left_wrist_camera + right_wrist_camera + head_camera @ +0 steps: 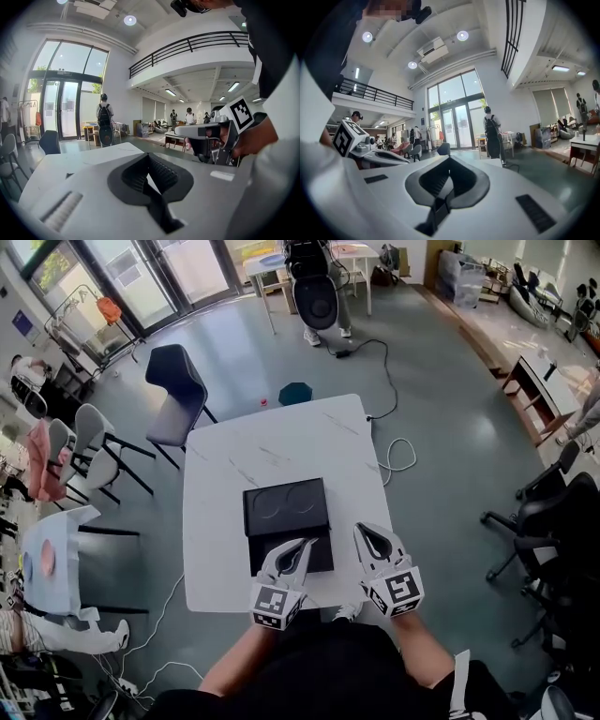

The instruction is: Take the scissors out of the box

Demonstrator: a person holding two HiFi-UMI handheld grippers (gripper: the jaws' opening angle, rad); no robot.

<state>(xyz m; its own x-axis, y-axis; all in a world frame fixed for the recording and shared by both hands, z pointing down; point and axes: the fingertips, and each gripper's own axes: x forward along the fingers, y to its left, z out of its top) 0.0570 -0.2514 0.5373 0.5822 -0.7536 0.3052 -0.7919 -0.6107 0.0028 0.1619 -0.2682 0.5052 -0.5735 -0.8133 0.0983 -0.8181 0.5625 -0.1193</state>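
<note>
A large, bright hall with a grey floor [441, 381], glass doors [159, 268] at the far end and a railed balcony above. In the middle stands a white bench [234, 465], and a black box [286, 512] lies flat on its near half. The box top looks shut and shows two faint rings. The scissors cannot be seen in any view. The left hand-held gripper [305, 544] reaches in over the near edge of the box, its tips above the box top. In the left gripper view its jaws [149, 157] are pressed together with nothing between them. The right hand-held gripper [364, 531] hangs just beside the box on its right, over bare bench. In the right gripper view its jaws [449, 159] are likewise closed and empty. Nothing else lies on the bench around the box. Beyond the box, off the far left corner of the bench, stands a dark chair [178, 390], with a small teal stool [295, 392] near it. Further left of the box are grey chairs [94, 442] and a small pale side table [56, 559]. A white cable [398, 451] curls on the floor to the right of the box, and black office chairs [553, 521] stand well beyond that. Far past the box, a person with a backpack [314, 287] stands by another table.
</note>
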